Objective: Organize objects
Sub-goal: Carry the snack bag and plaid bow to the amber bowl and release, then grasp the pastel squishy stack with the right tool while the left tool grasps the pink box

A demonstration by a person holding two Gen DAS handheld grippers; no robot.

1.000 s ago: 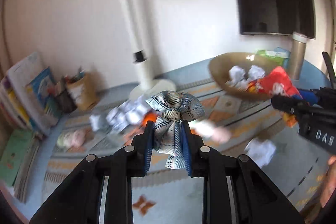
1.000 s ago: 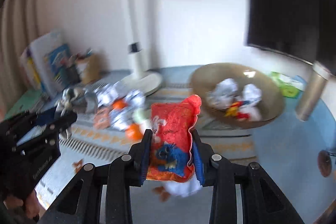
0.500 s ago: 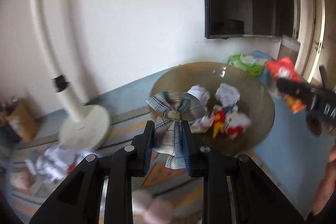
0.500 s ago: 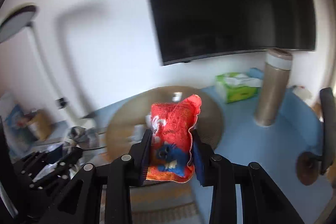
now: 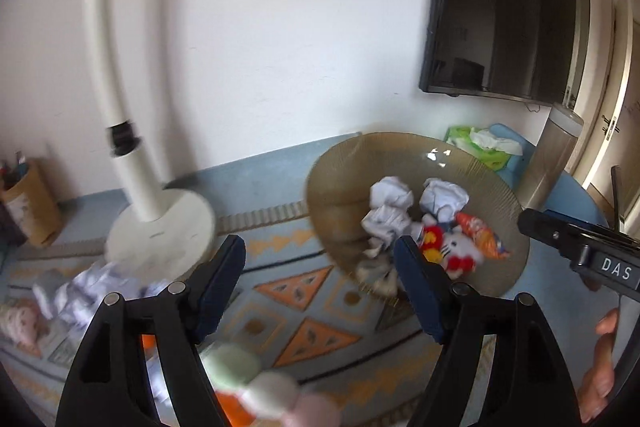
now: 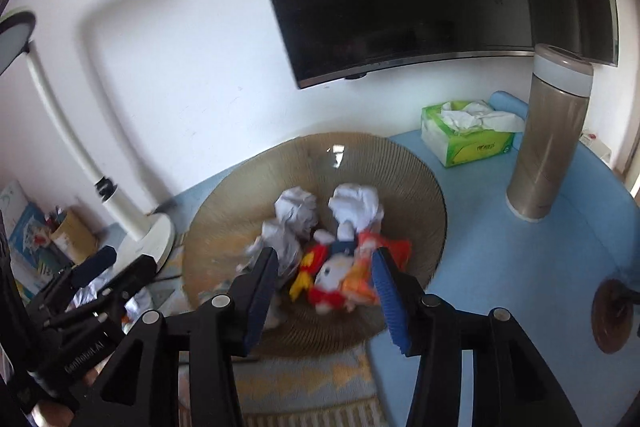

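A wide brown ribbed bowl stands at the back right of the table. It holds crumpled white paper balls, a red and white plush toy and the red-orange snack bag. The plaid pouch lies blurred at the bowl's near rim. My left gripper is open and empty just left of the bowl. My right gripper is open and empty above the bowl's near side. It also shows in the left wrist view.
A white lamp base stands left of the bowl. Loose paper balls and small toys lie on the patterned mat. A green tissue box and a tall brown flask stand at the right. A dark screen hangs on the wall.
Both grippers have opened. The left let go of the plaid pouch and the right let go of the red snack bag; both now lie in the bowl.
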